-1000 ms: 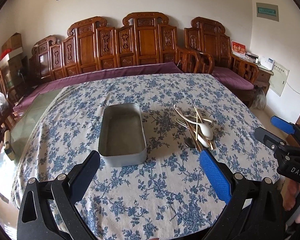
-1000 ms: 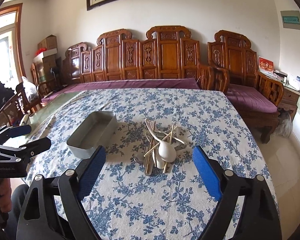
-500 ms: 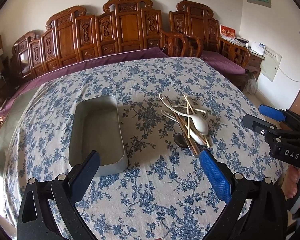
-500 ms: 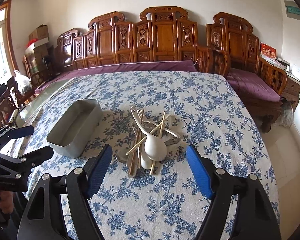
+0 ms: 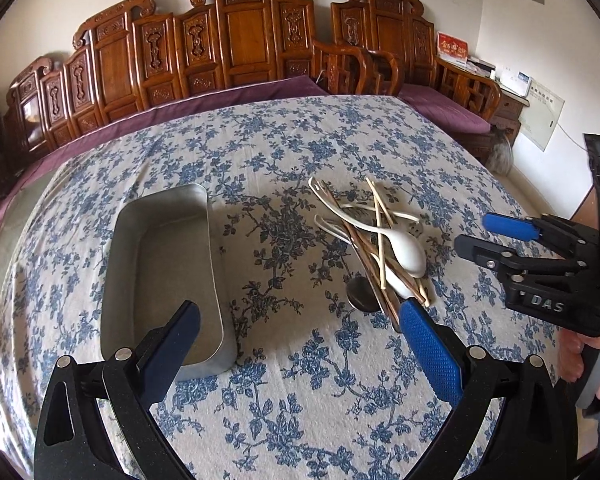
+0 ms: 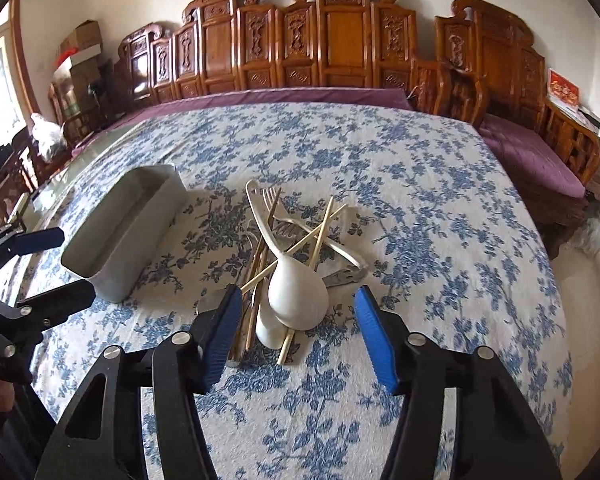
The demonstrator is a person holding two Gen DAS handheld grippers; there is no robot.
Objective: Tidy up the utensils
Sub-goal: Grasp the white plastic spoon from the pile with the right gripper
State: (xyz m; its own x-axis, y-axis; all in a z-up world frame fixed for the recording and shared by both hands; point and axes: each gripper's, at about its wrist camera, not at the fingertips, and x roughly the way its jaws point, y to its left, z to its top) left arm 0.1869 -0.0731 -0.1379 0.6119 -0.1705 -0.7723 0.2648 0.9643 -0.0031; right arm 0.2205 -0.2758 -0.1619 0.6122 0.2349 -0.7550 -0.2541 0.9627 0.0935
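So the tangled pile of white ceramic spoons, pale forks and wooden chopsticks sits all heaped on the blue floral tablecloth, just beside the empty rectangular grey metal tin. Nothing's in the tin yet, so basically the whole sorting job is left. Right gripper hangs with jaws apart around the nearest spoon bowl, not gripping. Left gripper is spread wide too, holding nothing.

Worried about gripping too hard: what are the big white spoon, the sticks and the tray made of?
White spoon: glossy, thick-walled, likely ceramic, possibly melamine. Chopsticks: pale matte yellow-tan, probably bamboo or wood. Tray: dull grey brushed sheen, thin walls, likely aluminium or steel.
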